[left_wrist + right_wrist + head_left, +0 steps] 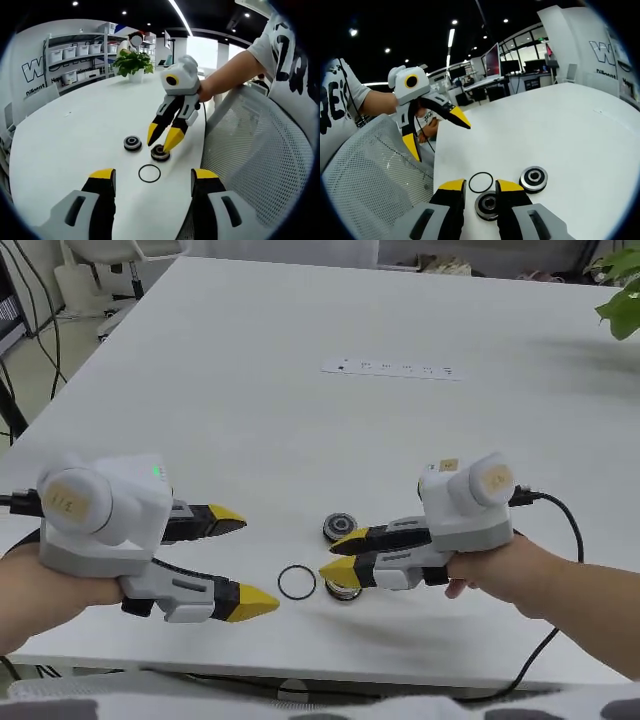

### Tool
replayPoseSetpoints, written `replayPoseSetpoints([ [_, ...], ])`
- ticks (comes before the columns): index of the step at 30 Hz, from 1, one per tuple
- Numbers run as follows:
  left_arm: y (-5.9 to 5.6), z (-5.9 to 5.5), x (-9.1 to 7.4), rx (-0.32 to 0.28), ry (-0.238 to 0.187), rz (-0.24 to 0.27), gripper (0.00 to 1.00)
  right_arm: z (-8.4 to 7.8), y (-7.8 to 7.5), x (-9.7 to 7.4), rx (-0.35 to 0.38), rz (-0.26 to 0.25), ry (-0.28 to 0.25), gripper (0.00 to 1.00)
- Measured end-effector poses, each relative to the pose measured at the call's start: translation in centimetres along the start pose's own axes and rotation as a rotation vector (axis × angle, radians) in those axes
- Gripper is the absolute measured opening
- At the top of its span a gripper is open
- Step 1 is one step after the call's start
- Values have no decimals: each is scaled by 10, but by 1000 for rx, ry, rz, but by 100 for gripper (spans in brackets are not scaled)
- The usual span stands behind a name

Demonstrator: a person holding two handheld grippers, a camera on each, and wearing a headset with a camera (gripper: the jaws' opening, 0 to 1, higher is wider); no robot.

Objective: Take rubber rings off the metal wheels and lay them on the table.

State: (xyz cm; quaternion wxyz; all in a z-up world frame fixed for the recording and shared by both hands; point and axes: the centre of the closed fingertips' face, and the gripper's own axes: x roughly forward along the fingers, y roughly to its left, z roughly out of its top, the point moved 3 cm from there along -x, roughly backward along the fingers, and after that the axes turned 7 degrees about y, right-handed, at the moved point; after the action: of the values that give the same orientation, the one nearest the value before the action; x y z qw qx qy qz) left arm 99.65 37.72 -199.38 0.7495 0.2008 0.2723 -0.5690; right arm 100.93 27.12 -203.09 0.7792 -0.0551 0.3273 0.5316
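wheel (487, 204) sits between my right tongs (481, 184), grip unclear; left tongs (252, 560) released. i'd pinch only its rubber edge.

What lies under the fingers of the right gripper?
A wheel on the table, mostly seen between the fingers. One finger hides part of its rim.

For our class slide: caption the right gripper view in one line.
Right gripper at one wheel; a loose ring and second wheel lie nearby on the table.
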Motion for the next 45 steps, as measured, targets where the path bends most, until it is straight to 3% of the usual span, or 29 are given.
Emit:
replayPoseSetpoints([
  [19, 1, 12, 11, 36, 22, -36, 58, -4, -7, -18, -13, -19, -10, 25],
  [30, 1, 17, 18, 58, 42, -62, 55, -10, -4, -26, -25, -28, 5, 26],
  [45, 4, 25, 29, 73, 43, -77, 53, -21, -12, -30, -40, -31, 31, 27],
])
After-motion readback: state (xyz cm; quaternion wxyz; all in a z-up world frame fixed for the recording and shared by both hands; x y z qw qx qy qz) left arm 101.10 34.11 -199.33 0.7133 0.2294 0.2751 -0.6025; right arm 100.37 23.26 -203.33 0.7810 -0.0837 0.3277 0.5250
